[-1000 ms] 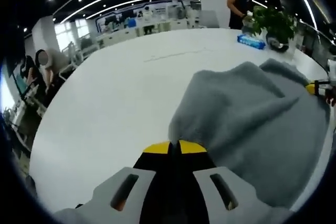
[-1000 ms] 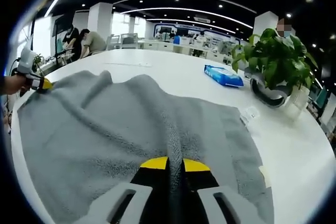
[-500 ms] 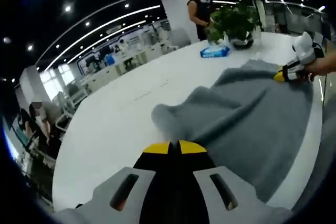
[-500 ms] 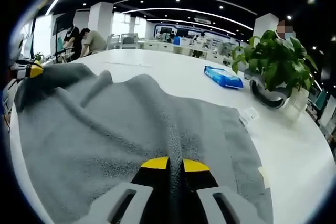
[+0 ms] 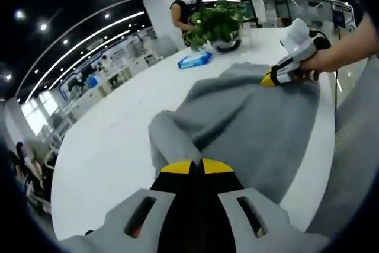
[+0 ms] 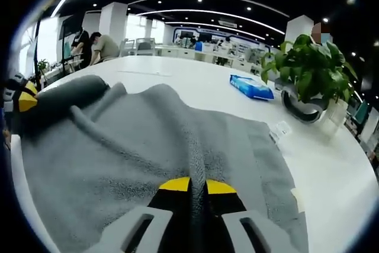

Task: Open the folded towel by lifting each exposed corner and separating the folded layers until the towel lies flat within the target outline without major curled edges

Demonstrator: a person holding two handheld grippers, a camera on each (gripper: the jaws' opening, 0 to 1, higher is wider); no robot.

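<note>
A grey towel (image 6: 148, 140) lies spread and rumpled on a white table (image 6: 225, 90). My right gripper (image 6: 197, 186) is shut on a raised ridge of the towel at its near edge. My left gripper (image 5: 196, 167) is shut on another corner of the towel (image 5: 249, 122), which rises in a fold in front of its yellow tips. In the left gripper view the right gripper (image 5: 269, 78) shows at the far edge of the cloth, held by a hand. In the right gripper view the left gripper (image 6: 21, 102) shows at the far left, pinching a rolled-up corner.
A potted green plant (image 6: 308, 69) and a blue packet (image 6: 251, 85) stand on the table beyond the towel. A small white tag (image 6: 281, 128) lies by the towel's right edge. A person (image 5: 183, 4) stands behind the plant; other people sit at desks (image 6: 98, 45) far off.
My left gripper has swung and pulled its corner toward the near side, so the towel's left edge rolls up. The right gripper has held still on its ridge.
</note>
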